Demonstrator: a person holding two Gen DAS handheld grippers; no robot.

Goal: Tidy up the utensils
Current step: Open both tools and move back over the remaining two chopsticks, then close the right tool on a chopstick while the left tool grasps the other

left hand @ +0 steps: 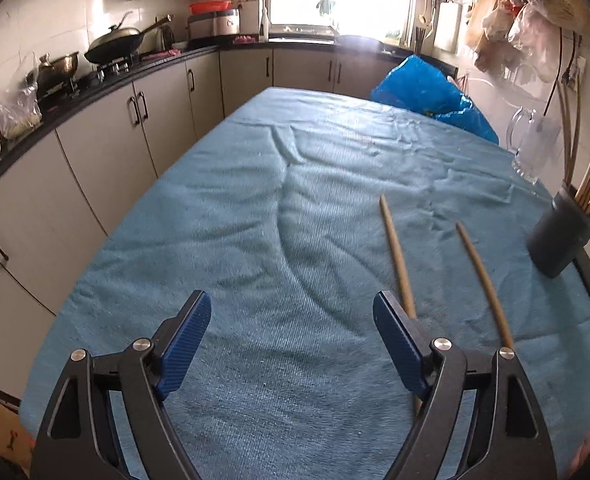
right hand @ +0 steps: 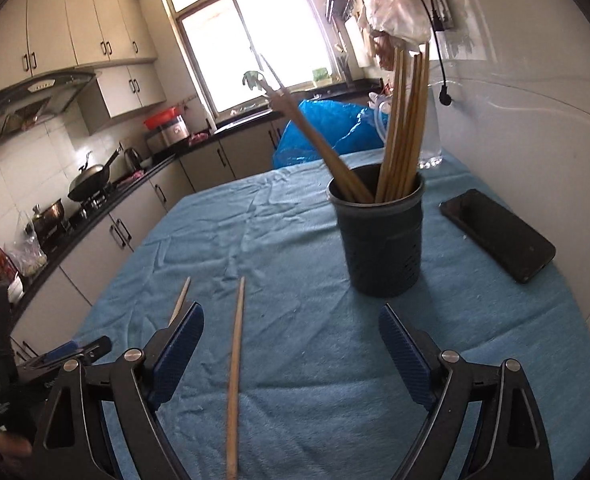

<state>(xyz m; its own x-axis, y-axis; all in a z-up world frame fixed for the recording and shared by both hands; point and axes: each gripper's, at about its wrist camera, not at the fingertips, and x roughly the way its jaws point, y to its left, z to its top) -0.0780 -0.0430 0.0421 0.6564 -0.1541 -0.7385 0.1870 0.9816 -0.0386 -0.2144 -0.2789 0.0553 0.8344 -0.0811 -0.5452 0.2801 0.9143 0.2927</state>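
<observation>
Two loose chopsticks [right hand: 234, 376] lie on the cloth-covered counter [right hand: 295, 240], near the dark holder [right hand: 379, 236]. Left gripper [left hand: 293, 346] and right gripper [right hand: 291, 354]: jaws wide apart, nothing held. Light, stiff, thin and prone to rolling; best pinched mid-shaft.

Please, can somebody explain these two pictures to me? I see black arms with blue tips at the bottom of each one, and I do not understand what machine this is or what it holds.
It is no machine: a person carries a two-finger gripper in each hand, and a wide-angle camera on each looks forward along its fingers. One picture comes from the left gripper, the other from the right gripper. The blue tips are the finger pads. Both grippers are open and hold nothing. Below them is a table under a blue cloth. On it lie two loose chopsticks. One lies between the right gripper's fingers, not gripped. A dark holder stands upright with more chopsticks in it. Beside it lies a black phone. Farther back are a blue plastic bag and a glass mug.
</observation>
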